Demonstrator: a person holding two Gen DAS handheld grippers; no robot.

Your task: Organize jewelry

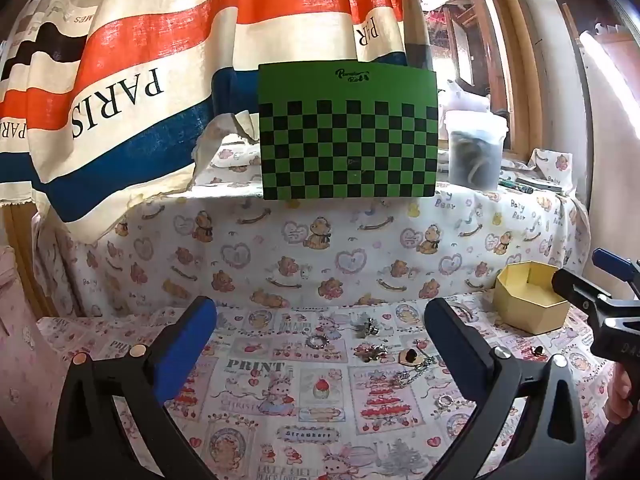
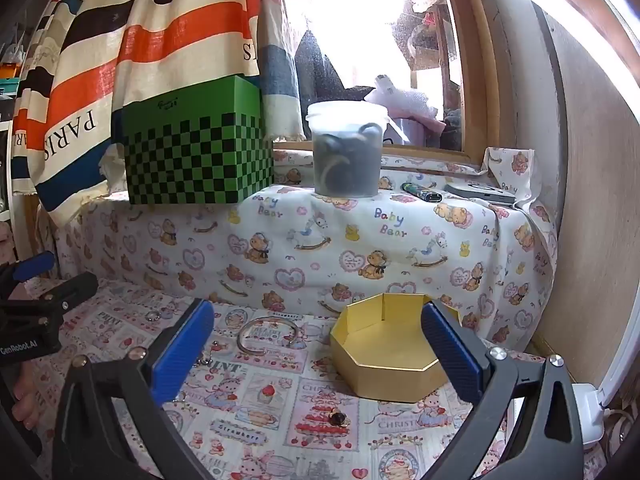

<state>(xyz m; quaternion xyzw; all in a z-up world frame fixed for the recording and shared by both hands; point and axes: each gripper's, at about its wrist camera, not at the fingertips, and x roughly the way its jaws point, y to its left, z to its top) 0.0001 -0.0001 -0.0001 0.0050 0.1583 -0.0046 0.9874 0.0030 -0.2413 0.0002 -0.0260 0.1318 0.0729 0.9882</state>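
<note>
A gold octagonal box (image 2: 384,354) stands open and bare inside on the printed cloth; it shows at the right in the left wrist view as the gold box (image 1: 528,298). A silver bangle (image 2: 267,334) lies left of it. Small jewelry lies scattered: a beaded ring (image 1: 318,341), a cluster of charms (image 1: 366,326), a chain (image 1: 412,372), a small ring (image 1: 445,401) and a dark-stone earring (image 2: 338,418). My left gripper (image 1: 320,344) is open above the pieces. My right gripper (image 2: 318,350) is open, its right finger beside the box.
A raised ledge draped in a bear-print cloth (image 2: 360,240) runs behind. On it stand a green checkered box (image 1: 348,132), a lidded plastic tub (image 2: 346,148), a lighter (image 2: 422,192) and a grey device (image 2: 480,194). A striped curtain (image 1: 140,60) hangs at the left.
</note>
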